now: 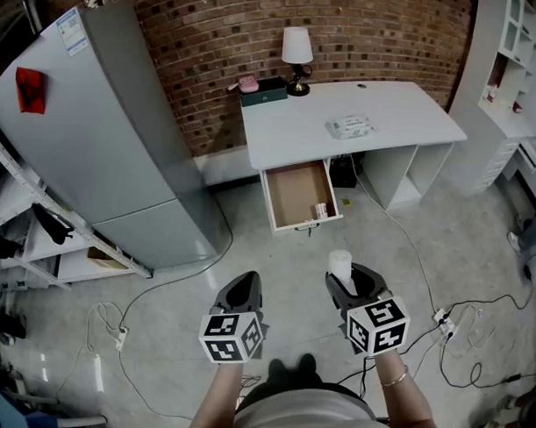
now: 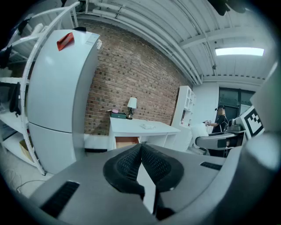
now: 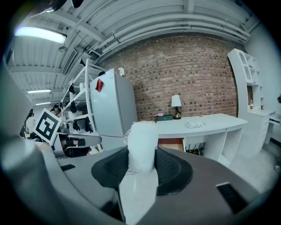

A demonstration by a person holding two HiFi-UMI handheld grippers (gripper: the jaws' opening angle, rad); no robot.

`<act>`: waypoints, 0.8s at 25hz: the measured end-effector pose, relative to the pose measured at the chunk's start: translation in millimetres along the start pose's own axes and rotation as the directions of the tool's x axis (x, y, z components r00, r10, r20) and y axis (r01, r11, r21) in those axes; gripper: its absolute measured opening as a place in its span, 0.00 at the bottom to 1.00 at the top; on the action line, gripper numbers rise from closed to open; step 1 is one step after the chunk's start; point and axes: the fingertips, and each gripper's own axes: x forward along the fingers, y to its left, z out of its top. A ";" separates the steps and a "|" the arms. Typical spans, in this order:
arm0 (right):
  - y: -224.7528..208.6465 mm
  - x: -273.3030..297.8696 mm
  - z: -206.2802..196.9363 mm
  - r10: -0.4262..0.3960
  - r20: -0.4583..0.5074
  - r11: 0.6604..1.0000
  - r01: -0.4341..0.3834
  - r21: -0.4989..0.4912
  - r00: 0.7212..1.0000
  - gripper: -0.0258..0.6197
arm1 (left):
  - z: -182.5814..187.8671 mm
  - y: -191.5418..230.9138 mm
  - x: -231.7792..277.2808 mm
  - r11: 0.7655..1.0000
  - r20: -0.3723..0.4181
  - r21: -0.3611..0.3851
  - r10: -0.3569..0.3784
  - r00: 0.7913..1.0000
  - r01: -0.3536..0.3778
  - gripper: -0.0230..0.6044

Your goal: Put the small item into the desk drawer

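Note:
My right gripper [image 1: 349, 277] is shut on a small white cylindrical item [image 1: 340, 263], which stands up between its black pads; in the right gripper view the item [image 3: 141, 147] fills the gap between the jaws. My left gripper [image 1: 242, 291] is shut with nothing in it, its pads [image 2: 127, 165] meeting at the tips. Both are held low over the floor, well short of the white desk [image 1: 403, 112]. The desk drawer [image 1: 286, 196] is pulled open under the desk's left part, with a small object at its front right corner. In the right gripper view the drawer [image 3: 171, 143] shows as a brown opening.
A grey fridge [image 1: 95, 132] stands at the left with metal shelving [image 1: 39, 236] beside it. On the desk are a lamp [image 1: 297, 56], a green box [image 1: 263, 92] and a wipes pack [image 1: 350, 126]. Cables [image 1: 457, 325] trail over the floor at the right. White shelves [image 1: 519, 59] stand at the far right.

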 end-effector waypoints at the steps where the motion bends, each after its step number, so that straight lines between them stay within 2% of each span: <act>1: 1.0 1.9 0.1 0.001 0.002 1.000 -0.001 0.001 1.000 0.31 | -0.5 1.3 0.9 1.000 -0.002 0.005 0.000 1.000 0.000 0.07; 10: -3.2 7.9 -1.7 -0.010 0.000 1.000 0.010 0.001 1.000 0.31 | 3.3 1.6 6.4 1.000 0.004 0.014 0.001 1.000 -0.001 0.07; 20: -9.0 -3.8 -5.1 0.047 0.017 0.999 -0.047 0.011 0.999 0.32 | -1.6 -6.3 2.3 0.999 0.025 0.020 0.039 0.999 -0.040 0.07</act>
